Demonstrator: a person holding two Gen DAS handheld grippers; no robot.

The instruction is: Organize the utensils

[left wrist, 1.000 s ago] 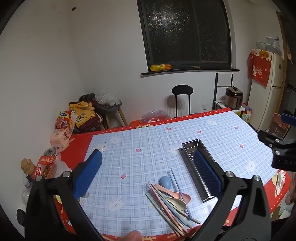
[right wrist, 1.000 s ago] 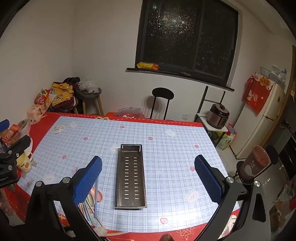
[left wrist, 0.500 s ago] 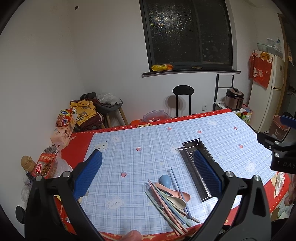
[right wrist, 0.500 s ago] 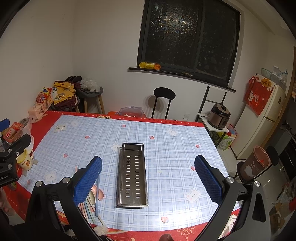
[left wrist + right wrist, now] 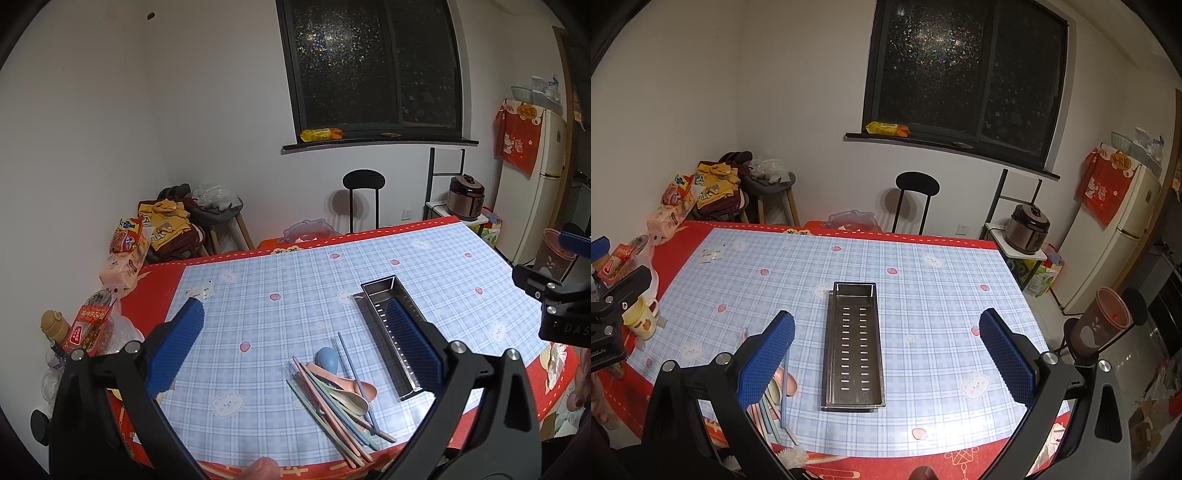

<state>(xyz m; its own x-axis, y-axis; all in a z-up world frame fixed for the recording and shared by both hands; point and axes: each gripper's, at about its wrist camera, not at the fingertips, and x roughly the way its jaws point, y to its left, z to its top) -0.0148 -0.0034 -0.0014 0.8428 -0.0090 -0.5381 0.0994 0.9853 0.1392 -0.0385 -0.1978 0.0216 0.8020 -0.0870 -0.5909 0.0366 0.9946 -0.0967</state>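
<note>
A heap of pastel spoons and chopsticks [image 5: 334, 391] lies near the table's front edge, left of a long perforated steel tray [image 5: 391, 326]. My left gripper [image 5: 295, 347] hangs open above the table, the heap showing between its blue pads, which hold nothing. In the right wrist view the steel tray [image 5: 854, 343] lies lengthwise between the blue pads of my right gripper [image 5: 886, 356], which is open and high above it. The utensil heap [image 5: 777, 391] is partly hidden behind that gripper's left pad. The tray holds nothing.
A blue plaid cloth with red borders covers the table [image 5: 923, 295]. A yellow mug [image 5: 641, 317] and snack packets [image 5: 88, 321] crowd the left edge. A brown cup [image 5: 1102, 325] stands off the right side. A black stool [image 5: 916, 199] and a fridge [image 5: 1119, 236] stand beyond.
Both views have drifted slightly, with the table sitting a little lower and farther in frame. Both grippers stay open; utensils and tray have not moved.
</note>
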